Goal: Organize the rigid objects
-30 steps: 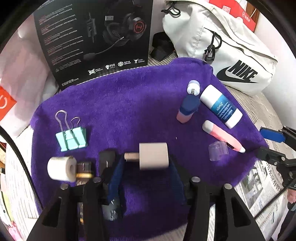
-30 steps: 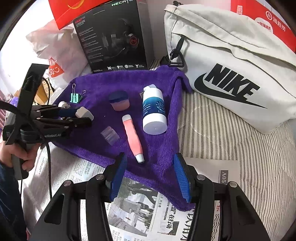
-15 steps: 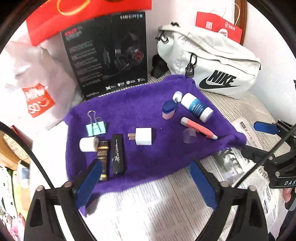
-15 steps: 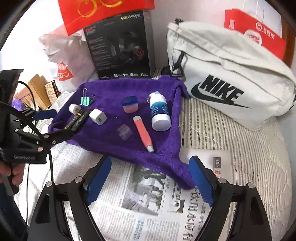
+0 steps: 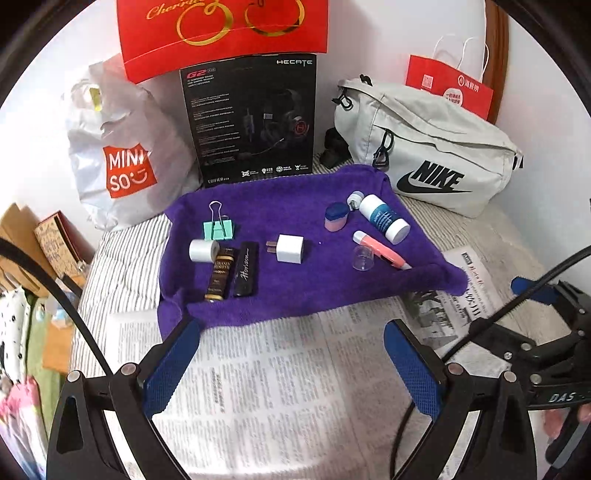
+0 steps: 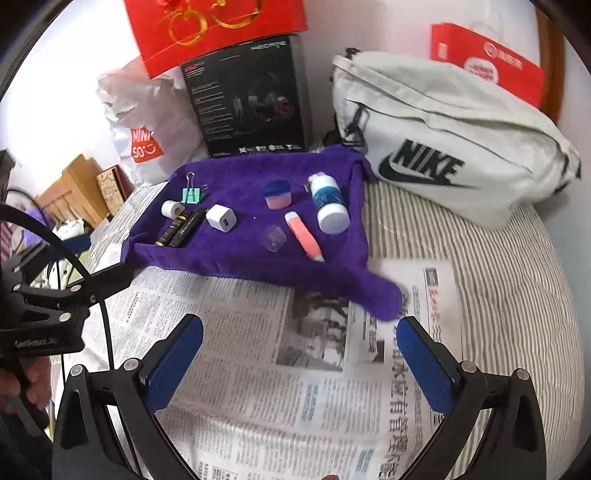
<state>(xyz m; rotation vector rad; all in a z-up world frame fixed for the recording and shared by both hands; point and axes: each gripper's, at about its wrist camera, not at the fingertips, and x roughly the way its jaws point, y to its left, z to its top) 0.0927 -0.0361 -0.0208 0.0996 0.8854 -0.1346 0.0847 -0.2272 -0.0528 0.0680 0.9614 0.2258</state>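
A purple towel [image 5: 295,206] carries the small items. On its left lie a green binder clip [image 5: 218,229], a white roll [image 5: 201,251], a brown-gold tube [image 5: 220,273] and a black case [image 5: 246,268]. A white charger plug [image 5: 290,248] sits mid-towel. To the right are a blue-pink eraser [image 5: 335,218], a white bottle [image 5: 384,218], a pink pen [image 5: 380,250] and a clear cap [image 5: 362,257]. My left gripper [image 5: 291,328] hangs wide open over the newspaper, short of the towel's near edge. My right gripper [image 6: 299,325] hovers over the newspaper too, its jaws opening with nothing between them.
A black headset box [image 5: 255,118], a white Nike bag [image 5: 436,162], a Miniso plastic bag [image 5: 122,166] and red paper bags [image 5: 225,33] stand behind the towel. Newspaper [image 5: 280,369] covers the striped bedding [image 6: 498,266] in front. A person's hand holds each gripper.
Both grippers have drawn back and up from the towel and opened wide. The left one has let go of the white charger plug, which now lies on the towel.
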